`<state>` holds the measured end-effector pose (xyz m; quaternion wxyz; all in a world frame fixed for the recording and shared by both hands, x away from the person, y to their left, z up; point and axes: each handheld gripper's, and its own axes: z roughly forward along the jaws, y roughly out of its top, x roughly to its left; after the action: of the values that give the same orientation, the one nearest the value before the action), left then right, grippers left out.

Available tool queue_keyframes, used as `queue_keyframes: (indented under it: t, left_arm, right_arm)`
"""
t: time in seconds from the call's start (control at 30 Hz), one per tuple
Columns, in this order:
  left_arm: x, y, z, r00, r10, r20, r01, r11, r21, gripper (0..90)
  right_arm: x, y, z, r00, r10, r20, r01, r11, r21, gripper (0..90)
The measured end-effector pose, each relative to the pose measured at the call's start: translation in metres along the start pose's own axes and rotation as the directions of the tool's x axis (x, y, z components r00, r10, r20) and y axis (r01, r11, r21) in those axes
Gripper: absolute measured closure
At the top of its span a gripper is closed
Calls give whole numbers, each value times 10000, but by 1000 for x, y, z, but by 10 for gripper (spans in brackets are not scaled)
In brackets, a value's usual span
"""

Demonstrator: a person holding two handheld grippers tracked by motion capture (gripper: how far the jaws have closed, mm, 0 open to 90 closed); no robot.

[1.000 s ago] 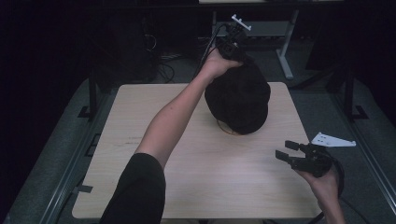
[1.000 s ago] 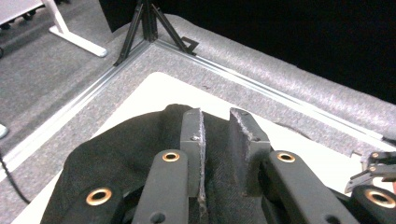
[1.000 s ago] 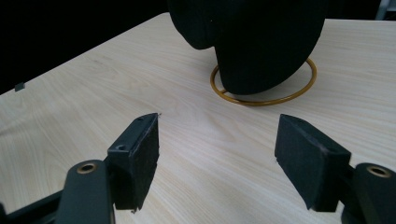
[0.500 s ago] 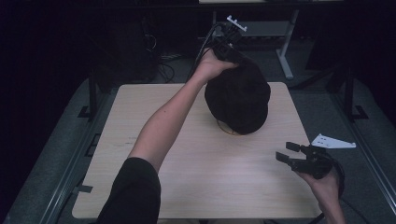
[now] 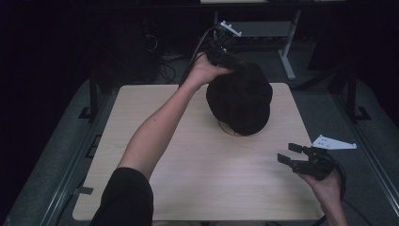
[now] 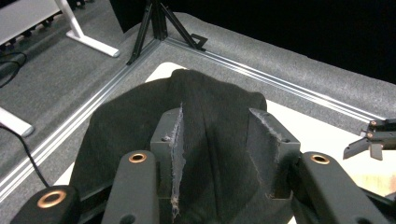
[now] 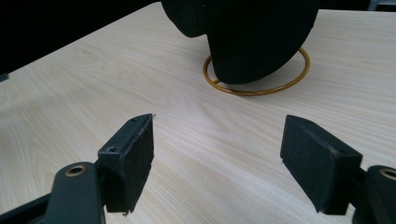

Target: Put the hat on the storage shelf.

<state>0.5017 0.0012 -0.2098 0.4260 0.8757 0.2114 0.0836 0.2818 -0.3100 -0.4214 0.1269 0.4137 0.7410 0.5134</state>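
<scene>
A person stands at the near edge of a pale wooden counter (image 5: 188,179), with one hand-held gripper in each hand.

Nearest, at the counter's near right corner, the right hand (image 5: 324,186) holds the right hand-held gripper (image 5: 288,153) just above the wood. Its two black jaws stand wide apart with nothing between them. In the right gripper view the jaws point across bare wood grain toward a black hat (image 7: 247,37) farther off.

The left forearm (image 5: 155,132), in a short black sleeve (image 5: 123,200), reaches diagonally from the near edge across the middle of the counter toward its far edge.

Toward the far right part of the counter, the black hat (image 5: 241,100) hangs over a thin gold ring (image 7: 257,88) that lies flat on the wood. The hat covers most of the ring; whether it touches the ring cannot be told.

At the far edge, the left hand (image 5: 204,70) holds the left hand-held gripper (image 5: 226,59) at the hat's far side. In the left gripper view, its jaws are closed partway on a fold of the hat's black fabric (image 6: 212,140), which bunches up between the pads.

Beyond the counter's right edge, a white three-cornered plate (image 5: 334,142) lies on grey carpet (image 5: 371,132).
</scene>
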Motion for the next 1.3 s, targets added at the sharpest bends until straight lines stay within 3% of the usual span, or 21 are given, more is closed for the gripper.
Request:
queue_keyframes:
  t: [0.83, 1.3]
  left_arm:
    - [-12, -70, -57, 9991, -287, -297, 274, 9986, -441, 507]
    - [-19, -110, -80, 9985, -381, -404, 357, 9976, -601, 486]
  right_arm:
    - [10, 2, 7, 9997, -248, 74, 247, 9996, 107, 236]
    - [15, 5, 11, 9991, -406, 142, 404, 9991, 150, 227]
